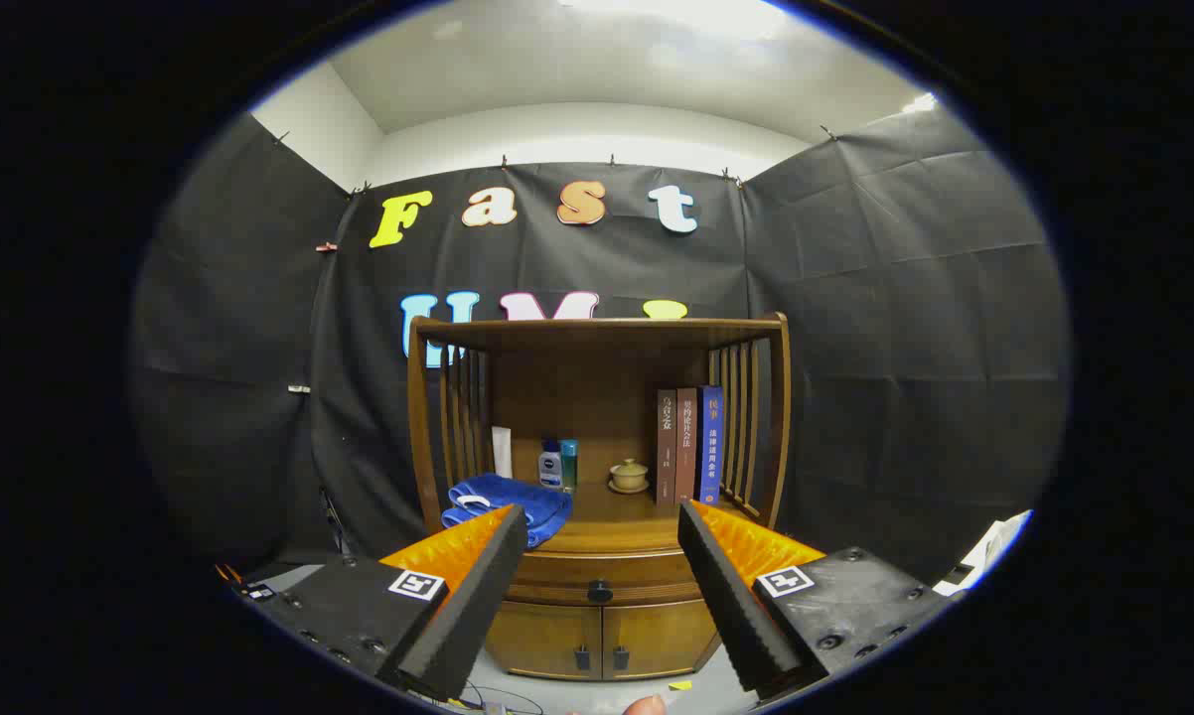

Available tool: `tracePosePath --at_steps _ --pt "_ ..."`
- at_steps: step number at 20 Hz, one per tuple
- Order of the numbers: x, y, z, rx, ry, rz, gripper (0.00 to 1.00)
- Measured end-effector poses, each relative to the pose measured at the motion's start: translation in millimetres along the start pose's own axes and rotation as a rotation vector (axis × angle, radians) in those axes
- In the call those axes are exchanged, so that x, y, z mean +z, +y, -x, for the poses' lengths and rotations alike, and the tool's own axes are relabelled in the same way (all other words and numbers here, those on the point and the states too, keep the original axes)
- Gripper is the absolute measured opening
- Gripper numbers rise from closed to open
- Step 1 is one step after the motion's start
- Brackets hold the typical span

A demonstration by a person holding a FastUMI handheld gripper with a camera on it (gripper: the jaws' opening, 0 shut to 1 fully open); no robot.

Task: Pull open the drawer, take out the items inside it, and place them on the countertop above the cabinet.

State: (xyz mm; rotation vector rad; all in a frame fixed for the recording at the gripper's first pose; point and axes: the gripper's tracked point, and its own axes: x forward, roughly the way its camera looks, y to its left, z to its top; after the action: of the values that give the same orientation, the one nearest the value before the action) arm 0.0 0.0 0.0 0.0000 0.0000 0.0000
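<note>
- Drawer [597, 576]: closed, a shallow curved wooden front set flush just under the countertop edge, same brown wood as the cabinet. One dark round knob [599, 592] at its middle. Contents hidden.
- Drawer lies ahead of the fingers and between them, well apart from both.
- Gripper [597, 531]: fingers spread wide, nothing between them, touching nothing. Left fingertip overlaps the towel's near edge in view; contact cannot be told.
- Below the drawer: two cabinet doors [602, 636], shut, each with a small dark handle near the centre seam.
- Countertop [612, 516] above the drawer, wooden, backed by a hutch [597, 333] with slatted sides and a flat top.
- On the countertop, left: a folded blue towel [508, 501]. Behind it a white tube [502, 452] standing upright by the left slats.
- Centre: a small bottle [550, 465] with a teal bottle [568, 464] just beside it; near them a small lidded cup [629, 474] on a saucer.
- Right: three books [688, 445] upright, against the right slats.
- A fingertip of a person [645, 705] shows below the cabinet, near the floor.
</note>
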Motion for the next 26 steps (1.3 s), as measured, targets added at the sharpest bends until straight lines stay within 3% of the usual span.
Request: tracePosePath --at_steps 17,26 --pt "-10.2 11.7 -6.5 0.028 -0.006 -0.008 0.98" --pt "-58.0 17.5 -74.1 0.061 -0.04 0.002 0.98"
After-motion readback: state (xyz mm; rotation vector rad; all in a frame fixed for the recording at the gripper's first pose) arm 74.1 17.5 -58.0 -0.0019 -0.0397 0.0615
